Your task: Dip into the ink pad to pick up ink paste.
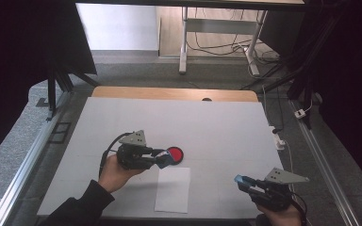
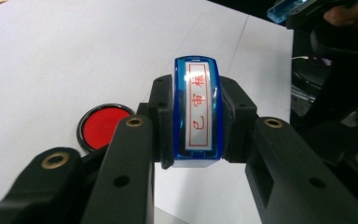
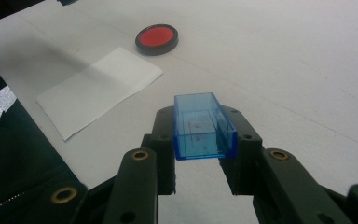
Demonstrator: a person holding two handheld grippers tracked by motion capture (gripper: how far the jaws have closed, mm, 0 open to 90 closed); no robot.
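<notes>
1. Left gripper [image 1: 162, 158]: held over the middle of the tabletop [image 1: 217, 127], its jaws clamped on a blue stamp [image 2: 197, 111]. In the left gripper view the stamp stands on end between the jaws, its white face with red characters turned toward the camera.
2. Blue stamp, position: in the high view it hangs just beside the ink pad [image 1: 175, 153], at that pad's left edge; whether the two touch cannot be told.
3. Ink pad: a round black dish with a red centre, lying flat near the middle of the tabletop, just beyond the far edge of the paper sheet [image 1: 173, 189].
4. Paper sheet: a white rectangle lying flat against the near edge of the tabletop, roughly midway along it.
5. Right gripper [image 1: 245, 182]: held over the near right corner of the tabletop, well apart from the left gripper. Its jaws are closed on a clear blue stamp cap [image 3: 203, 126], a hollow rectangular shell whose open side faces up in the right gripper view.
6. Hands: a dark sleeve [image 1: 82, 207] enters at the near edge behind the left gripper.
</notes>
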